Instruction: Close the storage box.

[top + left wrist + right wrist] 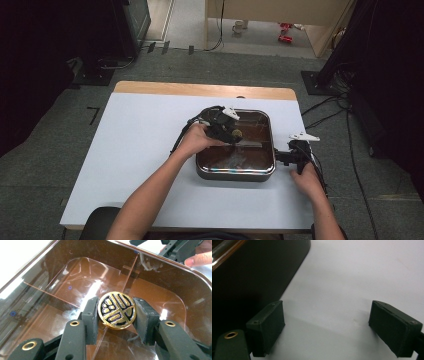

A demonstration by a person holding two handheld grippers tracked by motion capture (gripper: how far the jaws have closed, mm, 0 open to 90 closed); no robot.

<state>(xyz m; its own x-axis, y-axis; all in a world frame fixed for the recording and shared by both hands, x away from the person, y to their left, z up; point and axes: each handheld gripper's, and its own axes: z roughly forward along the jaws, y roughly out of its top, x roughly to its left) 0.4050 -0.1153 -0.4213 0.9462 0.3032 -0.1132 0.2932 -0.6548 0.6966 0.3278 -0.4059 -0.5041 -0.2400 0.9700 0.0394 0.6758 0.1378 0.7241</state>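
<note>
Jaws of the left gripper (116,315) clamp a round black-and-gold medallion (116,310) from both sides, holding it over the clear divided insert inside a brown box (235,172) near the table's (130,150) centre. At the box's three o'clock side, the right gripper (327,327) rests just beside the dark outer wall, its jaws spread wide over bare white tabletop.

Box (160,285): brown translucent plastic, glossy, smooth, with strong glare; outer wall reads dark and shiny. Round badge (116,310): polished gold-coloured metal with black glossy inlay. Left gripper (116,315) pads (91,315): matt black, slightly grainy, brass-coloured rivets. Table (135,145): matt white smooth top, pale wood far edge. Floor (380,190): grey, rough carpet.
</note>
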